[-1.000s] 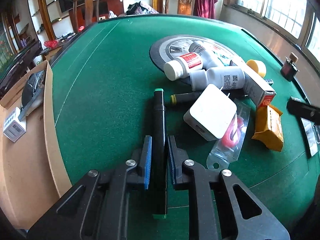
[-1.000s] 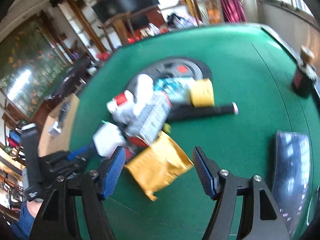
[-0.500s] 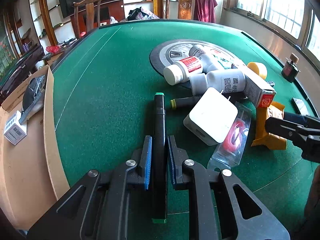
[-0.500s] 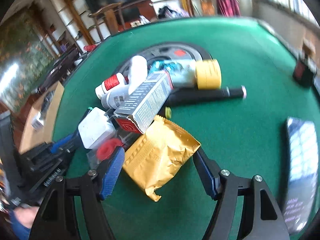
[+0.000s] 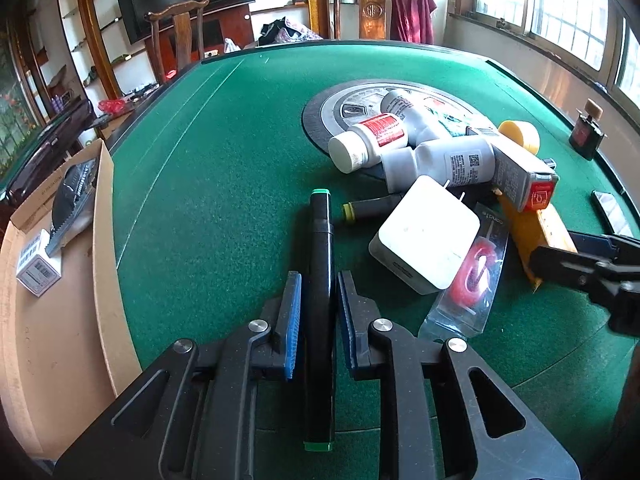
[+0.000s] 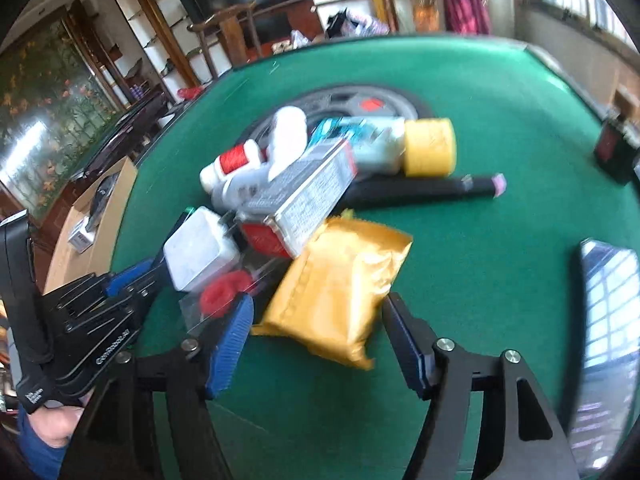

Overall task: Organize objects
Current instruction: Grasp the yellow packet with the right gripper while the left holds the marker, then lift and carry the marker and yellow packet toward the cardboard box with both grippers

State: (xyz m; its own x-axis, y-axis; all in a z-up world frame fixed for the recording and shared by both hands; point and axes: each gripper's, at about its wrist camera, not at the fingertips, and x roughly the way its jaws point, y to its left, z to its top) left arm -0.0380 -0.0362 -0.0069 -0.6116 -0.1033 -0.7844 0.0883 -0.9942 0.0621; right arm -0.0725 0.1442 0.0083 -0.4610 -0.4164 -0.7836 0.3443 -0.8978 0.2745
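At the far left a cardboard box (image 5: 102,240) sits against the edge of the green tabletop (image 5: 224,168), already holding a small white carton (image 5: 38,270) and a dark packet, so the sorting looks partly done, with most of the clutter yet to go. The step in hand on this side is carrying off a black marker (image 5: 320,264) with green ends: the left tool (image 5: 318,308) is clenched on its barrel, blue pads pressed to either side, the marker running lengthwise between the fingers with its far cap pointing at the pile. Whether the marker is lifted clear of the felt or just resting on it I cannot tell. The next move here probably calls for swinging it left over the box wall and releasing it inside. To the right lies the heap: a white charger (image 5: 424,236), a clear bag with something red in it (image 5: 470,280), white bottles (image 5: 368,140), a grey carton with a red end (image 5: 520,176) and a yellow roll (image 5: 520,136). At the near right edge of the heap lies a gold pouch (image 6: 340,280), partly tucked under the carton. The right tool (image 6: 320,332) stands released, its fingers well apart and straddling the pouch's near end, with no pad visibly pressing on it. It likely needs to settle lower and clench, then draw the pouch out from under the carton without dragging the pile along.
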